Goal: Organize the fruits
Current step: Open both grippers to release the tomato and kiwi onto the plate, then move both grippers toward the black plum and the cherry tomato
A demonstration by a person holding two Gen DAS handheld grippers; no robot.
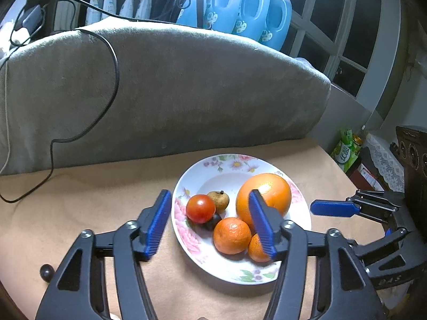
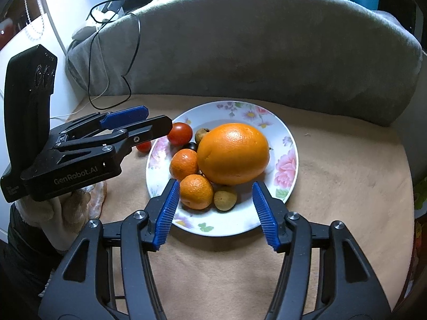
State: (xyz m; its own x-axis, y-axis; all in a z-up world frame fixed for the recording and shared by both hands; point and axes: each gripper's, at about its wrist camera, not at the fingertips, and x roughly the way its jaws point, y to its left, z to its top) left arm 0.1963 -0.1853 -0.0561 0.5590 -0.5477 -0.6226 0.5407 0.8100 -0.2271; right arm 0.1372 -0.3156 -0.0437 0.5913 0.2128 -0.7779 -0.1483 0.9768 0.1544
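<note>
Here we see the floral plate [image 2: 289, 138] on the tan cloth [image 2: 333, 186], holding a large orange [image 2: 232, 153], two mandarins [image 2: 197, 191], a tomato [image 2: 180, 133] and small brown fruits; left gripper [image 1: 210, 224] and right gripper [image 2: 216, 210] both hover spread apart, grasping nothing.

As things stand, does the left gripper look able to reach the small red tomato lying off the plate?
Probably yes. The left gripper is open, and the small red tomato lies on the cloth just below its fingertips, outside the plate, with nothing between them.
</note>
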